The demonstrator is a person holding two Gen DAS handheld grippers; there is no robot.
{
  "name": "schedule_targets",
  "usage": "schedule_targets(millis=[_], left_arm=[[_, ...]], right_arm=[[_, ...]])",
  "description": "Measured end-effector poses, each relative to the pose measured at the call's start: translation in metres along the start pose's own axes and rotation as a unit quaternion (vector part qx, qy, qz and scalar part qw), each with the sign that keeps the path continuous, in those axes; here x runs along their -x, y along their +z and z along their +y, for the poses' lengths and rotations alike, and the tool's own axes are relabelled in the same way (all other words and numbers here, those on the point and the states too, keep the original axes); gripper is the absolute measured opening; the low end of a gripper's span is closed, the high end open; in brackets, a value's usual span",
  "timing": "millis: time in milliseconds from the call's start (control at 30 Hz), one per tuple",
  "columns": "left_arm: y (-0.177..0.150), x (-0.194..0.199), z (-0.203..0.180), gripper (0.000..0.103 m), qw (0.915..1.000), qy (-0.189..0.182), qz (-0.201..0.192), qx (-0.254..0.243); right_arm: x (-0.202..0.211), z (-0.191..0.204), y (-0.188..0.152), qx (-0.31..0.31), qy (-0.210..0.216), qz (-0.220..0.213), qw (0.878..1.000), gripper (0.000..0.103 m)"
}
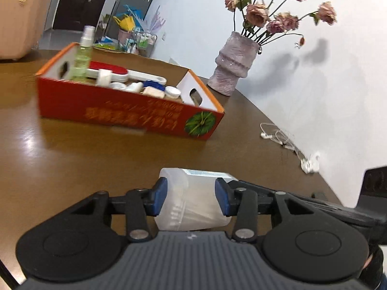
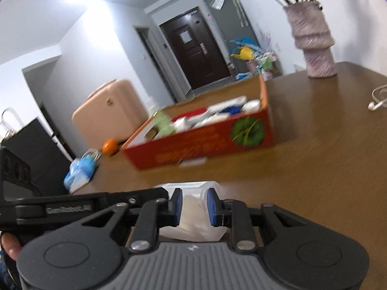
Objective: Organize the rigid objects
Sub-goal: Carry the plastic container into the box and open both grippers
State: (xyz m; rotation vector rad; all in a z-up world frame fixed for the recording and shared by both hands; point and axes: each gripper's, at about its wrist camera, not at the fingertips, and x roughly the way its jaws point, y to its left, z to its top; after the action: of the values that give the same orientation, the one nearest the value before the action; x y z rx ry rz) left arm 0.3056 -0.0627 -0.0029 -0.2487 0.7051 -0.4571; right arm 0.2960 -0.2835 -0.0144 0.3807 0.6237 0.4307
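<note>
My left gripper (image 1: pixel 191 198) is shut on a translucent white plastic container (image 1: pixel 193 207), its blue pads (image 1: pixel 158 199) pressing both sides, above the brown table (image 1: pixel 72 169). My right gripper (image 2: pixel 192 206) is shut on the same white container (image 2: pixel 193 220) from the other side. A red cardboard box (image 1: pixel 130 111) stands ahead on the table, holding a green spray bottle (image 1: pixel 82 58), a red-and-white brush (image 1: pixel 116 72) and several small white items. The box also shows in the right wrist view (image 2: pixel 200 142).
A pink vase of dried roses (image 1: pixel 232 62) stands at the wall beyond the box. White earphones and cable (image 1: pixel 285 140) lie by the wall. A pink suitcase (image 2: pixel 108 116), an orange (image 2: pixel 109 147) and a blue-white packet (image 2: pixel 79 171) are left of the box.
</note>
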Motion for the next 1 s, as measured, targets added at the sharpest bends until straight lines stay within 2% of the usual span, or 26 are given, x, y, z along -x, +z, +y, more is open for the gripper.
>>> schedule_targets(millis=[100, 200, 300, 600, 667, 767, 1000], left_arm=[[-0.026, 0.036, 0.005, 0.043, 0.9999, 0.014, -0.007, -0.007], [-0.045, 0.060, 0.012, 0.048, 0.9999, -0.002, -0.001, 0.016], [-0.050, 0.072, 0.017, 0.050, 0.9998, -0.003, -0.008, 0.020], [-0.038, 0.063, 0.030, 0.050, 0.9991, -0.014, -0.010, 0.040], [-0.037, 0.058, 0.033, 0.045, 0.9987, -0.018, -0.003, 0.047], [-0.035, 0.053, 0.037, 0.044, 0.9981, -0.016, -0.007, 0.059], [-0.034, 0.045, 0.048, 0.044, 0.9961, -0.033, -0.008, 0.081]], right_arm=[[0.011, 0.019, -0.027, 0.010, 0.032, 0.018, 0.999, 0.023], [0.021, 0.037, -0.045, 0.031, 0.036, 0.035, 0.998, 0.027], [0.028, 0.047, -0.056, 0.032, 0.050, 0.043, 0.997, 0.027], [0.032, 0.042, -0.043, -0.006, 0.055, 0.021, 0.998, 0.027], [0.026, 0.038, -0.040, -0.022, 0.062, 0.025, 0.998, 0.027], [0.018, 0.037, -0.040, -0.021, 0.052, 0.022, 0.998, 0.026], [0.009, 0.023, -0.041, -0.066, 0.073, 0.027, 0.995, 0.029]])
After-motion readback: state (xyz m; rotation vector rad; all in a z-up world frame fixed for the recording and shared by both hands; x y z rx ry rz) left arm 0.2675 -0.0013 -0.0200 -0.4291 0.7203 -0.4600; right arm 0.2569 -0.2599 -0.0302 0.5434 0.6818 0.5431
